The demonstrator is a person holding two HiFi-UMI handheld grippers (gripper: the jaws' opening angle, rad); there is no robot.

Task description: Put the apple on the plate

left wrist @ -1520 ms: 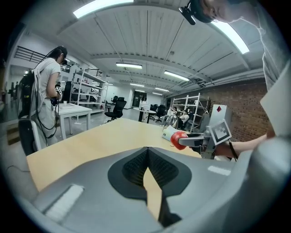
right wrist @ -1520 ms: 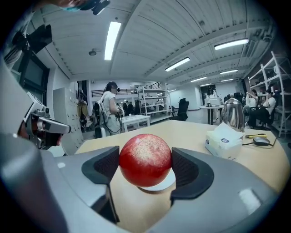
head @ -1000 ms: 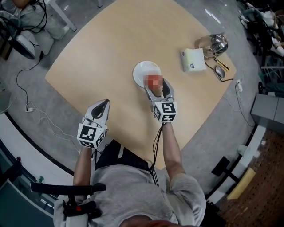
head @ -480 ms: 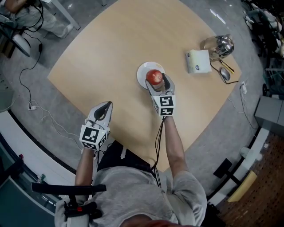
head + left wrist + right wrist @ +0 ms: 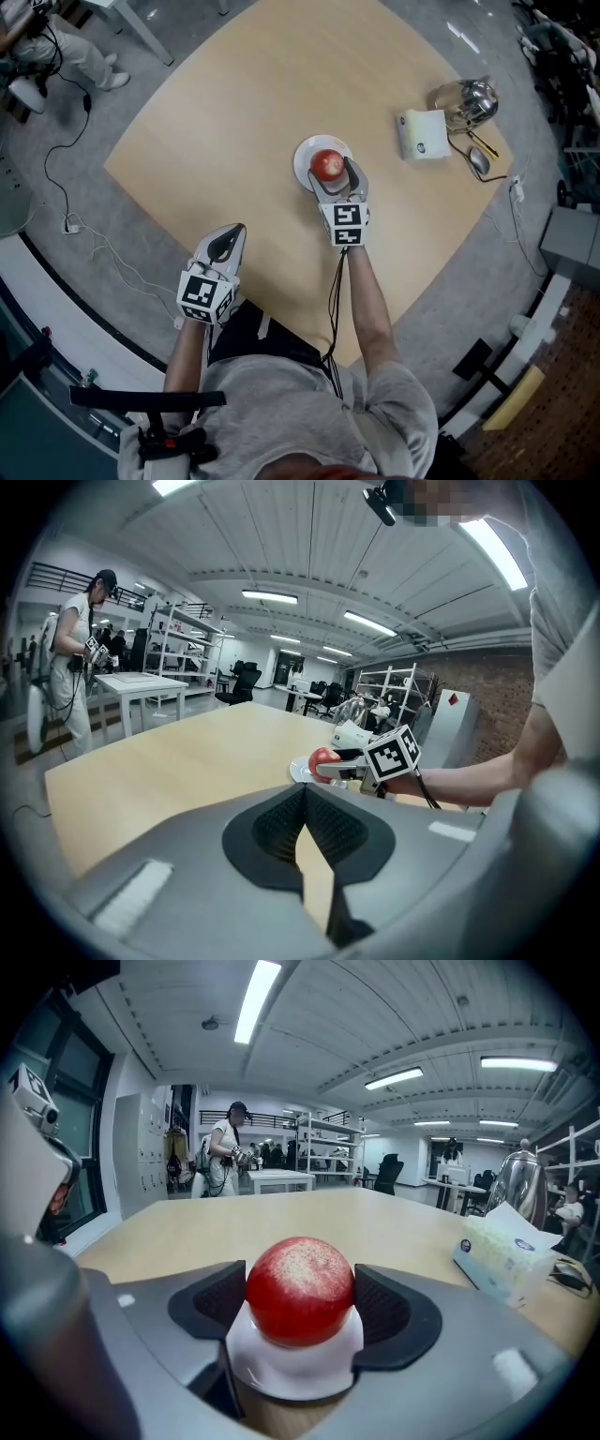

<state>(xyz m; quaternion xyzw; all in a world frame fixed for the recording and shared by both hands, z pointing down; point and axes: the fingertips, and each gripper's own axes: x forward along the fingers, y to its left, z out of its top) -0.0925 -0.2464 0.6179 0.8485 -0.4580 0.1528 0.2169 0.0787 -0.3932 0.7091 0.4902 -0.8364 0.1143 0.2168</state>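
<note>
Nearly there, by my reading. My right tongs [image 5: 335, 178] are clamped on the apple [image 5: 300, 1288], one dark pad against each side of it, and the apple is directly over the white plate [image 5: 302, 157] near the middle of the worktop [image 5: 216, 103]. In the right gripper view the apple's underside looks to be touching the plate or just above it; I cannot tell which. So the carrying seems done. What is left, as I judge it, is to settle the apple if it is not down, part the tongs and draw them back without rolling it off. My left tongs [image 5: 223, 248] hang at the worktop's near edge, well apart from the plate, tips together with nothing between them. A tissue box [image 5: 419, 134] and a kettle [image 5: 459, 98] sit far right, out of the way.
</note>
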